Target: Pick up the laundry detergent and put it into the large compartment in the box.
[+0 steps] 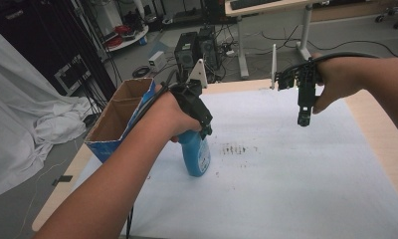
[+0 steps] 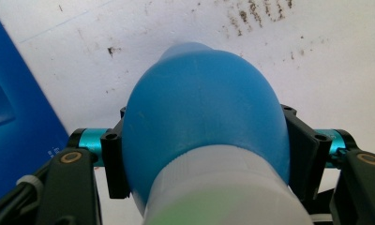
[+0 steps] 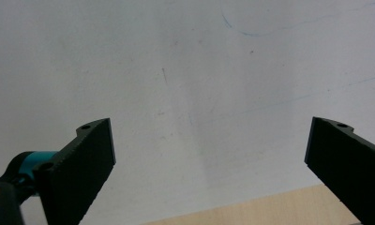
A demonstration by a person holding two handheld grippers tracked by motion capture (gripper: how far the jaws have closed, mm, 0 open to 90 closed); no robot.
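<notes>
A blue plastic bottle (image 1: 196, 154) with a pale neck stands upright on the white sheet (image 1: 286, 189), left of centre. My left gripper (image 1: 205, 130) comes down over its top, and the hand hides the upper part. In the left gripper view the bottle (image 2: 204, 108) sits between the two black jaws, which press on its sides, so the left gripper (image 2: 206, 159) is shut on it. My right gripper (image 1: 303, 119) hangs above the far right of the sheet, pointing down. In its own view the right gripper (image 3: 209, 154) stands open with nothing between its jaws.
An open blue cardboard box (image 1: 120, 119) stands at the table's left edge, close beside the bottle, its blue wall (image 2: 17, 117) near the left jaw. Dark specks (image 1: 234, 148) mark the sheet just right of the bottle. Bare wood (image 1: 381, 134) borders the sheet on the right.
</notes>
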